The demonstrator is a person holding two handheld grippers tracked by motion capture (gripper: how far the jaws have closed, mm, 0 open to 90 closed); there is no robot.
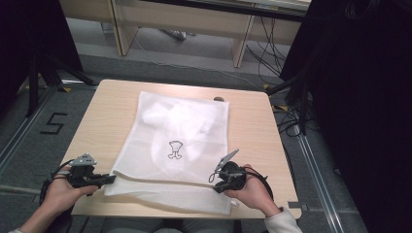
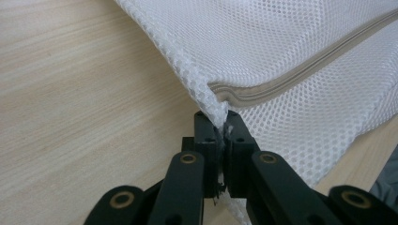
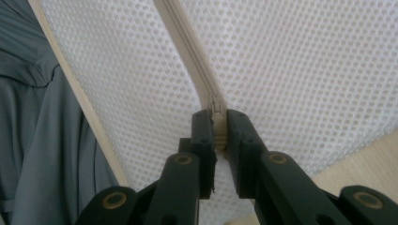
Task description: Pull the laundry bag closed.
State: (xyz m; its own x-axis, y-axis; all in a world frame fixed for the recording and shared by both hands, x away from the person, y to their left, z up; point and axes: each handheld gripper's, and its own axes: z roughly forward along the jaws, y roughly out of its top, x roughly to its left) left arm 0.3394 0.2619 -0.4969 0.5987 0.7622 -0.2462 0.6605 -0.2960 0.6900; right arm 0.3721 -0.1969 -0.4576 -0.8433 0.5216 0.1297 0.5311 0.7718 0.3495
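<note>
Left gripper (image 2: 219, 125) pinches mesh bag (image 1: 180, 141) corner | right gripper (image 3: 218, 125) clamps zipper pull (image 3: 215, 104)

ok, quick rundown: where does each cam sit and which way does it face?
High view: above the person's side, facing forward and down on the table; forearms, both hand-held grippers.
Left gripper view: on the left hand-held gripper, along its jaws, shut on the mesh bag corner.
Right gripper view: on the right hand-held gripper, jaws shut on the zipper pull.
All share the bag.
</note>
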